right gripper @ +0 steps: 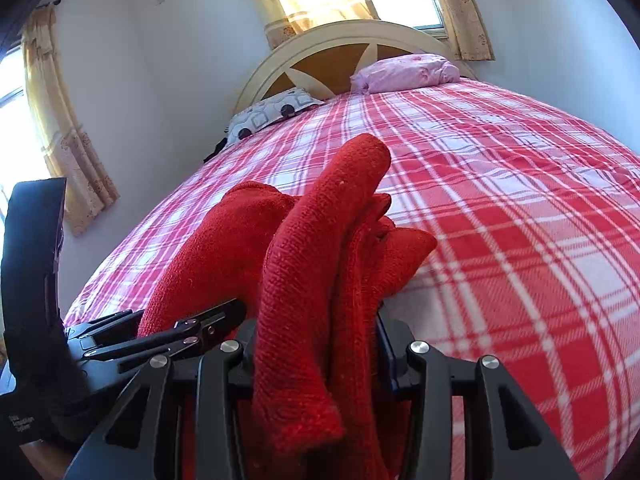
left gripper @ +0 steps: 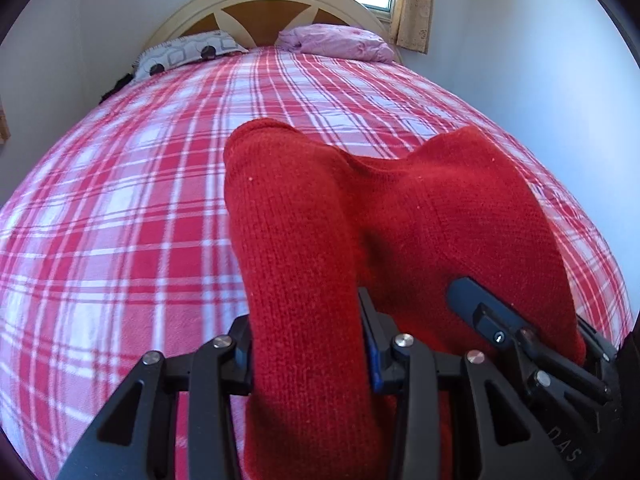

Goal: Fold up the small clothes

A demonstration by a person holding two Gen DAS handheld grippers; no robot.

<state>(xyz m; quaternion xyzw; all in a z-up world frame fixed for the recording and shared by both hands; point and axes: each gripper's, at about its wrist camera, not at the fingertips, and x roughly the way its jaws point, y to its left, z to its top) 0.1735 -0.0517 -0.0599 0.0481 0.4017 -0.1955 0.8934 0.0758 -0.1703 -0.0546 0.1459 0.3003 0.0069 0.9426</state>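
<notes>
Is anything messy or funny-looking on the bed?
Only the red knit garment: it is bunched up and lifted off the plaid blanket, pinched by both grippers, not lying flat. The two pillows sit neatly by the headboard.

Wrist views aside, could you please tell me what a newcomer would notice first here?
The red knitted garment fills the foreground, clamped in the left tool and the right tool. Beneath it spreads a red-and-white plaid bedspread, with a pink pillow by the headboard.
</notes>
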